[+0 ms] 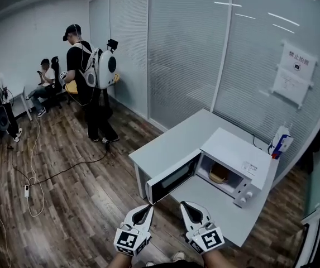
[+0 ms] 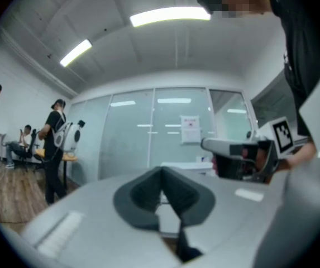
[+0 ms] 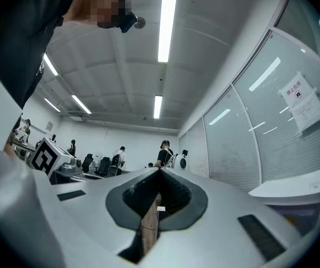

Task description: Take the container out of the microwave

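Observation:
A white microwave (image 1: 235, 152) stands on a grey table (image 1: 176, 141) with its door (image 1: 173, 178) swung open to the left. Inside it sits a low tan container (image 1: 220, 176). Both grippers hang in front of the table's near edge, well short of the microwave. My left gripper (image 1: 149, 207) points at the open door; in the left gripper view its jaws (image 2: 161, 170) are shut and empty. My right gripper (image 1: 183, 205) points toward the table in front of the oven cavity. Its jaws (image 3: 160, 172) meet at the tips with nothing between them.
A spray bottle (image 1: 281, 144) stands behind the microwave by the glass partition. A person with a white backpack (image 1: 90, 77) stands on the wood floor at left, others sit further back. Cables (image 1: 34, 188) lie across the floor at left.

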The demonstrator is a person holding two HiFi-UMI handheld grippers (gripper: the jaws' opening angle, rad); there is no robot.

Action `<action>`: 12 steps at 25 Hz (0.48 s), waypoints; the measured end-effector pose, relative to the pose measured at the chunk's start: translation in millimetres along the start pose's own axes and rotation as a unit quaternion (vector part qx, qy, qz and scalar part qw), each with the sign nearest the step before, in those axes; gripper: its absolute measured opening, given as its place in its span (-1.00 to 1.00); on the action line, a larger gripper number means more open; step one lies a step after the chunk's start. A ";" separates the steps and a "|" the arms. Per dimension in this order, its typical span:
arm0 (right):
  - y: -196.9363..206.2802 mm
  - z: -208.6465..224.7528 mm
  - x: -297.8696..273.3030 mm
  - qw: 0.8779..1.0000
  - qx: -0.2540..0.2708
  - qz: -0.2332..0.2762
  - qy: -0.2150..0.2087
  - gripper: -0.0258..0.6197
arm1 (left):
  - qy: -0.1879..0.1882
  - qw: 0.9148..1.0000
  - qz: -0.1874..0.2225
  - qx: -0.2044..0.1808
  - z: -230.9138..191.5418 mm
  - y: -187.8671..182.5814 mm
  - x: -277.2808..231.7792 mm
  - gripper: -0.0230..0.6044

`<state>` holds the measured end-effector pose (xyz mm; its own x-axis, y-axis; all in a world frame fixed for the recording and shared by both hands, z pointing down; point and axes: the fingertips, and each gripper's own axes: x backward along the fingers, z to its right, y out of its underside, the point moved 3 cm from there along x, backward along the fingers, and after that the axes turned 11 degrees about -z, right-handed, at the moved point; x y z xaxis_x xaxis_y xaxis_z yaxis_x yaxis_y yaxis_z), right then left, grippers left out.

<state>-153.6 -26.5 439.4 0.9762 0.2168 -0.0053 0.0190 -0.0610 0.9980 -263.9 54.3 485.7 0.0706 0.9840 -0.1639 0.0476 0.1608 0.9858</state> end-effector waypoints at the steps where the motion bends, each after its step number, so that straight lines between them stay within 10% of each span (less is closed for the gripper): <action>1: 0.8 6.7 -0.3 1.000 -0.004 0.000 0.004 -0.92 | 0.006 1.000 -0.001 0.000 1.1 -0.8 -8.3 -0.91; 12: 7.9 103.2 14.0 0.998 -0.012 0.004 0.058 -0.92 | 0.072 0.997 -0.009 -0.019 40.4 -18.8 -115.2 -0.91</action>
<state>-117.5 -124.5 440.7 0.9447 0.3280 0.0079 0.0058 -0.0407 0.9992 -232.7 -65.2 484.6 -0.0740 0.9815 -0.1766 0.0089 0.1778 0.9840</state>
